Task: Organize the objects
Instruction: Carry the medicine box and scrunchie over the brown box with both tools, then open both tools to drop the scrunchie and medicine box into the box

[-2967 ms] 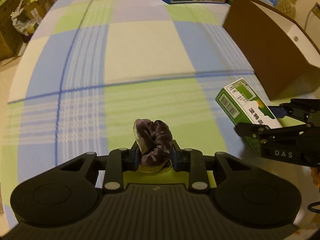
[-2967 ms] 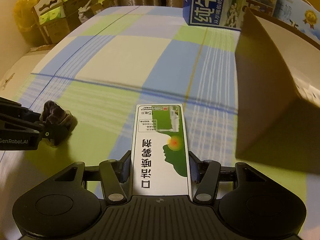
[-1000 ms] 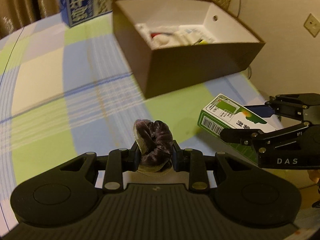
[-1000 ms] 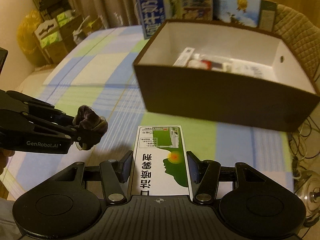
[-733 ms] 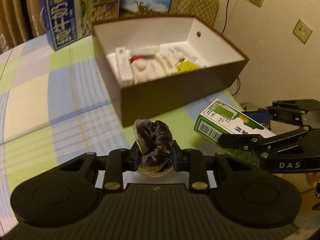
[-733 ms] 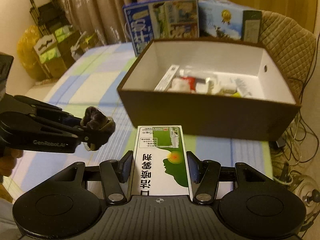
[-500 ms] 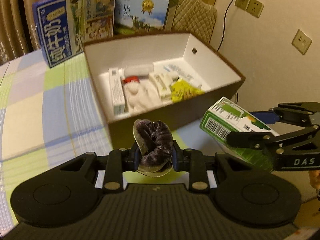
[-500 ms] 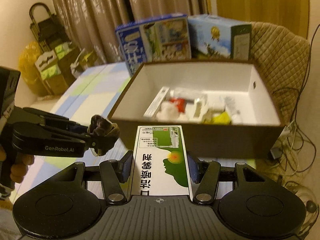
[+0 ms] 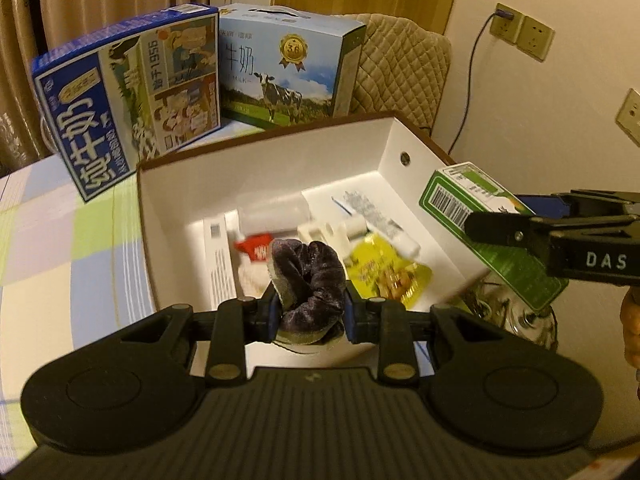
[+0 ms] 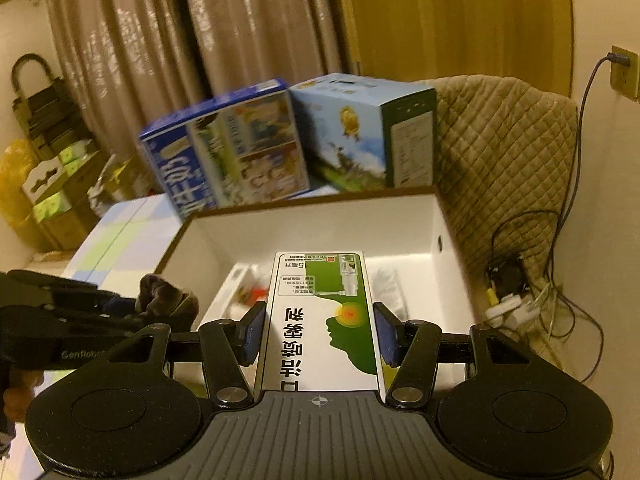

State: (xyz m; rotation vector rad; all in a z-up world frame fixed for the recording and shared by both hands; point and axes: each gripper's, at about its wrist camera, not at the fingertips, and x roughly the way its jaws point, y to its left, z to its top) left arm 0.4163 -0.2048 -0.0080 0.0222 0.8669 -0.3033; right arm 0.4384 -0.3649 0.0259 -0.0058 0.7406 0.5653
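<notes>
Left gripper (image 9: 308, 314): jaws clamped on dark velvet scrunchie (image 9: 310, 280), held above open brown box (image 9: 264, 168). Right gripper (image 10: 319, 330): jaws clamped on green-white carton (image 10: 320, 320), over the box's near edge. Two milk cartons (image 9: 132, 96) behind.

The left gripper (image 9: 308, 312) was clamped on a dark purple velvet scrunchie (image 9: 310, 276), held over the near edge of the open brown box (image 9: 280, 160) with its white inside. Within the box lay a yellow pouch (image 9: 384, 274), a red-and-white packet (image 9: 256, 250) and a white tube (image 9: 274, 218). At 3 o'clock the right gripper (image 9: 492, 226) gripped a green-and-white carton (image 9: 460, 196), tilted above the box's right wall. At 11 o'clock stood a blue milk carton case (image 9: 120, 96), with a pale blue cow-printed case (image 9: 280, 68) beside it at 12.
</notes>
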